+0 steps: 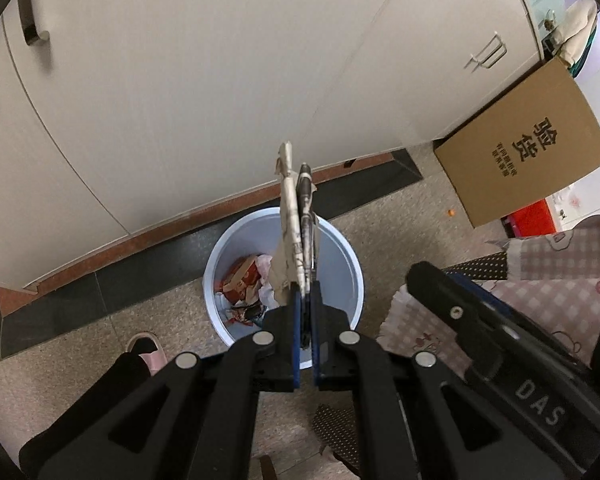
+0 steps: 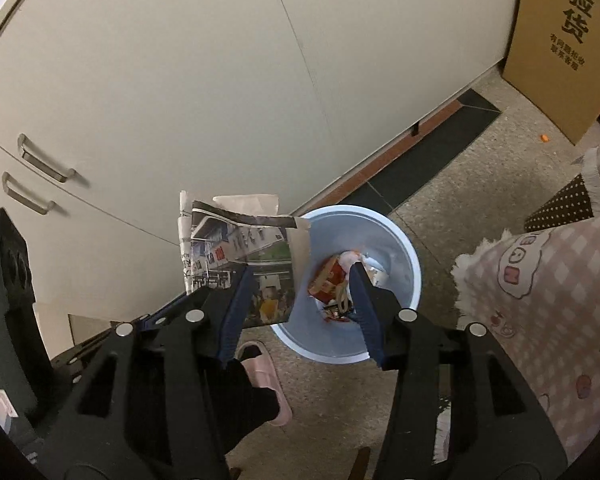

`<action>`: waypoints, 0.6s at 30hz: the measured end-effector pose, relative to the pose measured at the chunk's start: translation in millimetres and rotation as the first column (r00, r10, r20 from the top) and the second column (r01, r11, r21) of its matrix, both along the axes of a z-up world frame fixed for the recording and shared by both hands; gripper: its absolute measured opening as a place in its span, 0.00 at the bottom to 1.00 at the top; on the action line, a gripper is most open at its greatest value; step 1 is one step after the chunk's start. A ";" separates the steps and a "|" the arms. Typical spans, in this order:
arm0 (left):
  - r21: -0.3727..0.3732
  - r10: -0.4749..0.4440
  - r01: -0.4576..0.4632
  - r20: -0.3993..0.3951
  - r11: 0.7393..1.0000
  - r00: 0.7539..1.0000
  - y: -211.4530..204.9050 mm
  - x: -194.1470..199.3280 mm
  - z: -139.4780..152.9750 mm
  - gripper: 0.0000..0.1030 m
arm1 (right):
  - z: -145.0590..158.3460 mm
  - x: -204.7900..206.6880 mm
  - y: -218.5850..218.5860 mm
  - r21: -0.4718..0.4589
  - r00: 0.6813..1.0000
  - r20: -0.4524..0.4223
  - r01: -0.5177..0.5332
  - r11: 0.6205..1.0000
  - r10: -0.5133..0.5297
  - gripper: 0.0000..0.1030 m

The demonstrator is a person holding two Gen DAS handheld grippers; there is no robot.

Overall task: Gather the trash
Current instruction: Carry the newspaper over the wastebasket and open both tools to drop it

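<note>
Two sets of fingers are aimed down at the waste bin (image 1: 346,256). The left gripper (image 1: 305,292) fingers are pressed together on a folded newspaper scrap (image 1: 290,216), held above the bin. The right gripper (image 2: 300,280) fingers are spread, nothing gripped, with the scrap beside its left finger. Red packaging (image 2: 326,280) is seen inside the bin.

A wastebasket (image 1: 342,248) holding trash stands on the floor before the cabinets (image 1: 204,80), a cardboard box (image 1: 524,144) to its right.
</note>
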State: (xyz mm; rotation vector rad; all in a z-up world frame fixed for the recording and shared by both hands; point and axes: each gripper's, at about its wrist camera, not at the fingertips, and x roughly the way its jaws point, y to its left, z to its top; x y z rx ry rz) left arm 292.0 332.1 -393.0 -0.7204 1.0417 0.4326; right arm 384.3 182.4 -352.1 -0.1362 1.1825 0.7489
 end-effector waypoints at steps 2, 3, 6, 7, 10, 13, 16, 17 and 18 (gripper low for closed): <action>-0.003 -0.005 0.005 -0.009 1.000 1.000 -1.8 1.2 -3.5 0.04 | -1.4 0.8 -3.9 -0.011 1.000 0.010 0.008 1.000 -0.008 0.48; -0.004 -0.008 0.008 -0.013 1.000 1.000 -3.2 3.2 -4.1 0.04 | -2.2 1.3 -5.3 -0.011 1.000 0.011 0.014 1.000 -0.014 0.49; -0.005 -0.020 0.019 -0.020 1.000 1.000 -7.7 8.3 -4.4 0.04 | -0.8 1.6 -12.0 -0.017 0.999 0.024 0.039 0.999 -0.039 0.50; -0.003 -0.024 0.024 -0.020 1.000 1.000 -8.9 9.9 -4.0 0.04 | 0.1 1.8 -13.4 -0.017 0.999 0.027 0.048 0.999 -0.047 0.51; 0.004 -0.037 0.037 -0.019 0.999 0.999 -12.7 15.4 -0.2 0.04 | 5.1 2.6 -21.6 -0.008 0.996 0.039 0.078 0.997 -0.077 0.51; 0.019 -0.047 0.047 -0.012 0.999 0.999 -14.0 19.8 7.0 0.04 | 12.7 4.5 -28.6 0.013 0.993 0.044 0.107 0.994 -0.107 0.52; 0.029 -0.053 0.053 -0.003 0.998 0.999 -16.6 22.7 14.3 0.05 | 20.0 8.2 -36.1 0.040 0.990 0.040 0.133 0.990 -0.134 0.54; 0.032 -0.055 0.055 -0.001 0.998 0.999 -17.7 23.4 16.6 0.05 | 23.6 9.6 -39.8 0.050 0.988 0.040 0.146 0.988 -0.148 0.54; 0.038 -0.055 0.055 0.003 0.998 0.998 -18.8 23.8 20.4 0.05 | 25.9 10.0 -41.6 0.056 0.987 0.041 0.152 0.987 -0.154 0.55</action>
